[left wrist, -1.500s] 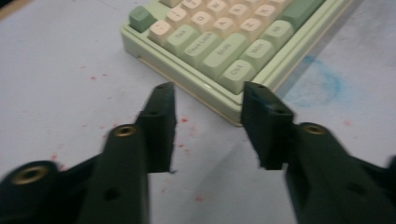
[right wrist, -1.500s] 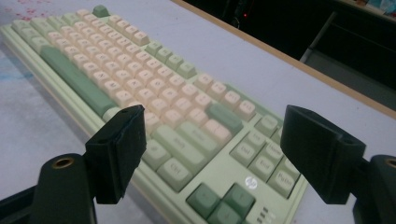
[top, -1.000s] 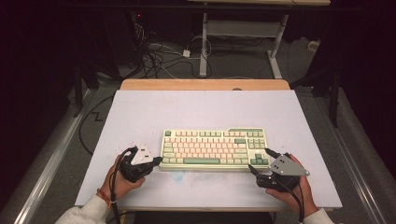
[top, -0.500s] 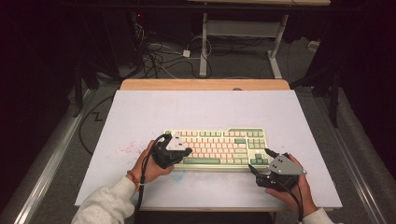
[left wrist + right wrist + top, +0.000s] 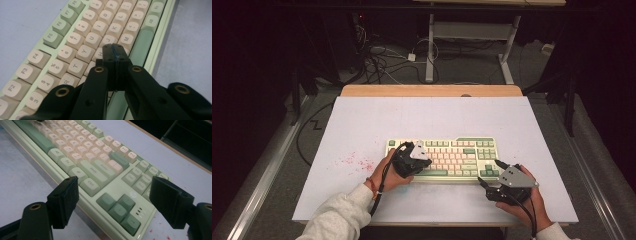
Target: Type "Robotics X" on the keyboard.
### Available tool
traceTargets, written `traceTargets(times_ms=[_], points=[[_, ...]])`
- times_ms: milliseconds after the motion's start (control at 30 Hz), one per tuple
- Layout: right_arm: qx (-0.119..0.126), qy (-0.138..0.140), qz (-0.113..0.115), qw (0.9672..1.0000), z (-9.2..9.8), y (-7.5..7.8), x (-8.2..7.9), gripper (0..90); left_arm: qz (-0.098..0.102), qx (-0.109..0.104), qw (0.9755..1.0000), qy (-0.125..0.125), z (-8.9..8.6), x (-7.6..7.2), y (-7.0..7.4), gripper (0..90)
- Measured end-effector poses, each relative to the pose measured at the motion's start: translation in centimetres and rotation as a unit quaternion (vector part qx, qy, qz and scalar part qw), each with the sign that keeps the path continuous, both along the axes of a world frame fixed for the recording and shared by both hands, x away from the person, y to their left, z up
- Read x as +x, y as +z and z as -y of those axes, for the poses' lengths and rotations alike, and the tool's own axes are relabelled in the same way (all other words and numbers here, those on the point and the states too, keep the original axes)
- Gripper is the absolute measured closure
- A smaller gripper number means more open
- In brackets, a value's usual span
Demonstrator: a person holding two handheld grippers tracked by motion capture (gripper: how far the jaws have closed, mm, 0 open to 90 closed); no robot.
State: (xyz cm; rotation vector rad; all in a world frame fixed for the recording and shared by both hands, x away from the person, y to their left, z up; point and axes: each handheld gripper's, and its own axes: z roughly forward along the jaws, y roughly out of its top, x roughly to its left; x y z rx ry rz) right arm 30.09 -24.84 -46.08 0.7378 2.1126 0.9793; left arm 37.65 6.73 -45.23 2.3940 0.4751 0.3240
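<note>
A pale green keyboard (image 5: 462,150) with cream and green keys lies in the middle of the white table. My left gripper (image 5: 424,161) hovers over its left-centre keys, held in a hand with a light sleeve. In the left gripper view the keyboard (image 5: 75,50) runs under my left gripper (image 5: 113,51), whose black jaws are pressed together with nothing between them, tips above the H key. My right gripper (image 5: 488,171) rests at the keyboard's front right corner. Seen from the right gripper view, my right gripper (image 5: 115,195) stands wide open over the keyboard's (image 5: 87,157) arrow keys, holding nothing.
The white table sheet (image 5: 422,120) has red specks (image 5: 354,161) left of the keyboard. A wooden edge (image 5: 432,91) runs along the back. Cables (image 5: 382,60) and a metal frame (image 5: 430,45) lie on the floor beyond the table.
My left gripper moved right, from the table left of the keyboard to above its keys, still shut. The right gripper stayed put.
</note>
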Motion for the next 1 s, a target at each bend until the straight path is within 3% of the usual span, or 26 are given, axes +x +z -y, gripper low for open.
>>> traceTargets(times_ms=[400, 633, 733, 867, 967, 1000], points=[[-0.001, 0.007, 0.0, 1.0, -0.1, 0.0, -0.2, 24.9, 0.008, 0.018, 0.9998, -0.003, 0.4, 0.1, -0.4, 87.7], [0.001, 0.005, 0.0, 1.0, -0.1, 0.2, -0.2, 24.9, 0.039, 0.008, 0.9992, 0.002, -0.3, -0.5, 0.5, 86.3], [0.003, 0.005, 0.0, 1.0, 0.0, 0.2, -0.2, 25.0, 0.05, 0.0, 0.9987, 0.006, -1.0, -0.7, 0.9, 81.2], [-0.001, -0.007, 0.0, 1.0, 0.1, 0.2, -0.1, 27.3, 0.082, -0.003, 0.9966, 0.011, -2.1, -1.2, 1.4, 69.4], [0.004, -0.01, -0.003, 0.9999, 0.3, 0.3, 0.0, 27.9, 0.109, -0.001, 0.9939, 0.02, -3.1, -1.6, 1.7, 57.1], [0.007, -0.012, -0.004, 0.9999, 0.3, 0.3, 0.0, 27.9, 0.113, -0.009, 0.9933, 0.025, -3.5, -1.7, 1.8, 52.1]])
